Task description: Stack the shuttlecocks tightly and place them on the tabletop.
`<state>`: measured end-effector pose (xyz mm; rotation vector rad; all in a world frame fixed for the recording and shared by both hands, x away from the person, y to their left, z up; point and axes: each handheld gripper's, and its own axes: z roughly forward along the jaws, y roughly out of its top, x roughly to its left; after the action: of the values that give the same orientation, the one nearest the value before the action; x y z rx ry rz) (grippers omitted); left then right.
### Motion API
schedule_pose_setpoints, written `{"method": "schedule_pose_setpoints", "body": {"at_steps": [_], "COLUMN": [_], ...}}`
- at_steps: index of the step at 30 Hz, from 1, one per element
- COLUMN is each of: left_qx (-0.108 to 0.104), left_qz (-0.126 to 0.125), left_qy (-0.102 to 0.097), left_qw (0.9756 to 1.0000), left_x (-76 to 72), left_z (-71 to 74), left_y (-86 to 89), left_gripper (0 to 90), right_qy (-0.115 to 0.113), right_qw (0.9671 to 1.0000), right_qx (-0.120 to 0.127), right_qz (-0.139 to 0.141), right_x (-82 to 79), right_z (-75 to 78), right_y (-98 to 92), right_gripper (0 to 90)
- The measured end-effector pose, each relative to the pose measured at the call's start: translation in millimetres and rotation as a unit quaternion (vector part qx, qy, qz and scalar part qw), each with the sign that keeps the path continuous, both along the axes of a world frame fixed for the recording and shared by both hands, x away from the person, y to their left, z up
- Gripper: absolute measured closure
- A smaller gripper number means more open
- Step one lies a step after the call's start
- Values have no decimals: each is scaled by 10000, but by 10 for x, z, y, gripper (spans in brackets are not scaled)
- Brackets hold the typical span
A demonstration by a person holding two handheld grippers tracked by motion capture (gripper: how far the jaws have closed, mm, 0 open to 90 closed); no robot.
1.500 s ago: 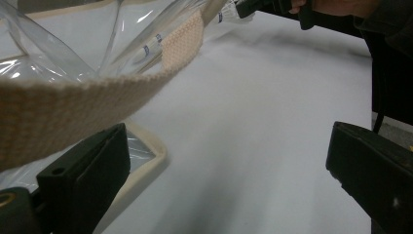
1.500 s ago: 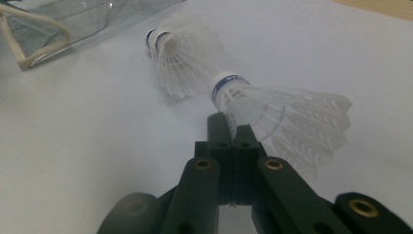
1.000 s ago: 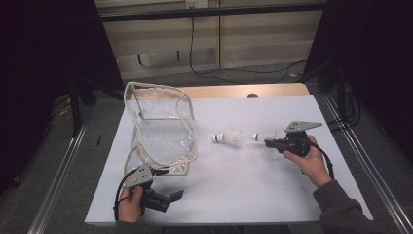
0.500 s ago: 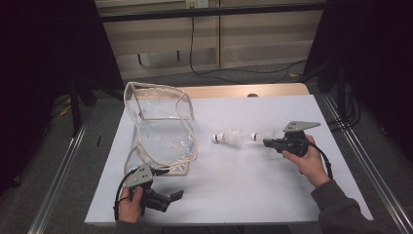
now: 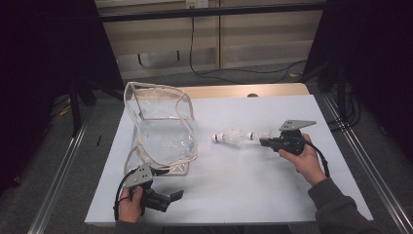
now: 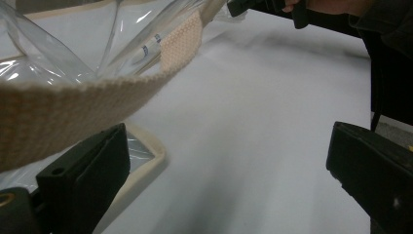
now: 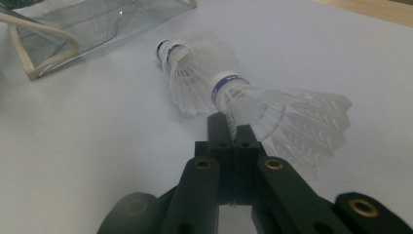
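Two shuttlecocks lie or are held on the white table [image 5: 234,190], in line with each other: the near shuttlecock [image 7: 272,114], with a blue band at its cork, is pinched at the feather skirt by the right gripper [image 7: 233,127], whose jaws are pressed together on it, while the far shuttlecock [image 7: 187,68] rests just beyond it, cork pointing toward the one clear bag [image 5: 160,126]. That bag, edged with cream webbing, stands at the table's left side, well apart from both shuttlecocks. One left gripper [image 5: 168,200] sits at the near edge, just beside the bag's corner, jaws spread wide around nothing. Compared with the earlier frame, the right gripper and its shuttlecock have shifted only slightly; the bag and left gripper are unchanged.
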<state>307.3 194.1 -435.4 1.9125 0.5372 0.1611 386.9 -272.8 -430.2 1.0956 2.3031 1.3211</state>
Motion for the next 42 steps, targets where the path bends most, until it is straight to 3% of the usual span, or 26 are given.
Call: {"method": "schedule_pose_setpoints", "body": {"at_steps": [42], "left_qx": [3], "left_qz": [-6], "left_qy": [-4], "left_qw": [10000], "left_x": [0], "left_z": [0], "left_y": [1], "left_gripper": [21], "right_qy": [50], "right_qw": [10000], "right_qx": [55], "right_qz": [27], "right_x": [79], "right_z": [-40], "right_y": [110], "right_gripper": [897]}}
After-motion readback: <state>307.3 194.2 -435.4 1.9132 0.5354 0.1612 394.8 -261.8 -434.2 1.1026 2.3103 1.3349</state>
